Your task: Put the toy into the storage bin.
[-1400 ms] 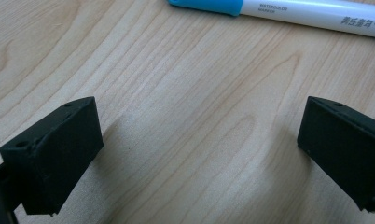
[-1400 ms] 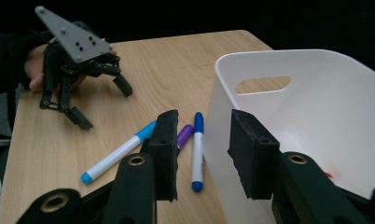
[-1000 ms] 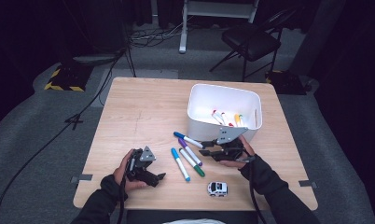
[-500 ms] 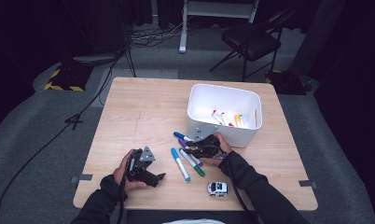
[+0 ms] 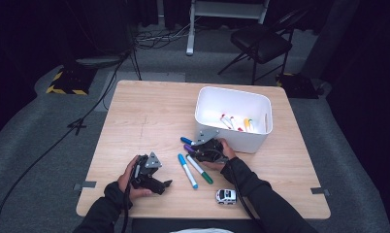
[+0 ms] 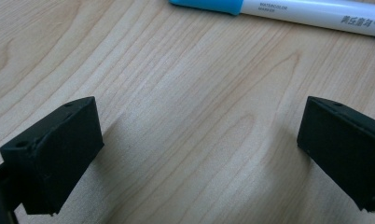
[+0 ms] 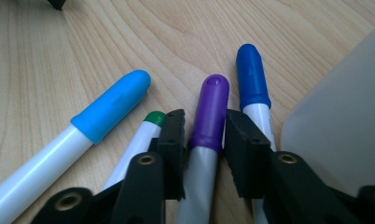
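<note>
Right gripper (image 7: 202, 140), just closing, clamped on purple-capped white marker (image 7: 209, 116) lying on wooden bench (image 5: 149, 111) between 2 neighbouring pens; left gripper (image 6: 195, 154) released, idle; best lifted straight up toward white plastic bin (image 5: 232, 119).

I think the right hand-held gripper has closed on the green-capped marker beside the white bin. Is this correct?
Not quite. The right hand-held gripper has just been closing on the purple-capped marker, not the green-capped marker, which lies just outside its jaws. The right gripper view shows this. It is beside the white bin.
</note>
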`<state>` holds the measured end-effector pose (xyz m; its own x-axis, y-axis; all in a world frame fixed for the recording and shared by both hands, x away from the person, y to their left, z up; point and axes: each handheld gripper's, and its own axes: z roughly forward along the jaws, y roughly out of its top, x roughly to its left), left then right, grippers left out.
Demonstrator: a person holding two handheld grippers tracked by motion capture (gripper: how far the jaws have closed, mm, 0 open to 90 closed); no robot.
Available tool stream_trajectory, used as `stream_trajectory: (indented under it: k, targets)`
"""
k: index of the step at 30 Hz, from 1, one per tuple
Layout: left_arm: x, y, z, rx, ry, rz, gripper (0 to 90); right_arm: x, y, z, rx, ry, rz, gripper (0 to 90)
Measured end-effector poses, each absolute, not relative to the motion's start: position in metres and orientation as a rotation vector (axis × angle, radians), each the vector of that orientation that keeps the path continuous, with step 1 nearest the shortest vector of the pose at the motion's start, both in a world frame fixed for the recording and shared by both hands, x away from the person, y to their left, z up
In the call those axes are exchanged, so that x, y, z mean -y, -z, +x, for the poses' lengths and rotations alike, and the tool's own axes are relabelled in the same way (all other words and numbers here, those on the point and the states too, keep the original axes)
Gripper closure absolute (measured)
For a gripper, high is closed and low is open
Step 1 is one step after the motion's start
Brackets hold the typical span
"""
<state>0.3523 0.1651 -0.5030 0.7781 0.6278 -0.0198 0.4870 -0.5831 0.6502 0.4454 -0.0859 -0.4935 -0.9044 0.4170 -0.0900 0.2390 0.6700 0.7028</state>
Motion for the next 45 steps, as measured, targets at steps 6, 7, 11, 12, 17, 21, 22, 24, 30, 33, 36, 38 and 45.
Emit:
stream_trajectory:
  k: [6, 7, 11, 12, 17, 21, 22, 24, 30, 33, 36, 38, 45]
  targets:
    - [-0.165, 0.503, 0.352, -0.825, -0.280, 2.310, 0.2, 0.095, 0.494, 0.445, -2.652, -1.095, 0.559, 74.5]
    - [-0.165, 0.503, 0.352, -0.824, -0.280, 2.310, 0.2, 0.098, 0.494, 0.444, -2.661, -1.087, 0.555, 74.6]
    - [-0.165, 0.503, 0.352, -0.823, -0.283, 2.311, 0.2, 0.109, 0.491, 0.439, -2.694, -1.043, 0.535, 74.6]
    - [-0.165, 0.503, 0.352, -0.824, -0.280, 2.311, 0.2, 0.112, 0.490, 0.438, -2.705, -1.035, 0.518, 74.6]
    - [-0.165, 0.503, 0.352, -0.823, -0.284, 2.311, 0.2, 0.138, 0.491, 0.424, -2.724, -1.065, 0.509, 74.6]
    - [-0.165, 0.503, 0.352, -0.825, -0.279, 2.311, 0.2, 0.166, 0.492, 0.412, -2.737, -1.094, 0.523, 74.6]
    - [-0.165, 0.503, 0.352, -0.823, -0.283, 2.311, 0.2, 0.173, 0.493, 0.409, -2.737, -1.124, 0.530, 74.6]
    - [-0.165, 0.503, 0.353, -0.823, -0.282, 2.314, 0.2, 0.187, 0.493, 0.402, -2.735, -1.129, 0.561, 74.6]
    - [-0.165, 0.503, 0.354, -0.815, -0.280, 2.311, 0.2, 0.223, 0.492, 0.394, -2.728, -1.107, 0.529, 74.5]
    - [-0.165, 0.503, 0.354, -0.815, -0.280, 2.311, 0.2, 0.236, 0.493, 0.392, -2.708, -1.109, 0.546, 74.5]
    - [-0.165, 0.503, 0.354, -0.814, -0.280, 2.311, 0.2, 0.242, 0.495, 0.391, -2.694, -1.155, 0.577, 74.7]
    - [-0.165, 0.503, 0.354, -0.814, -0.279, 2.311, 0.2, 0.244, 0.495, 0.391, -2.691, -1.161, 0.579, 74.7]
    - [-0.165, 0.503, 0.354, -0.813, -0.279, 2.311, 0.2, 0.248, 0.493, 0.390, -2.692, -1.179, 0.558, 74.9]
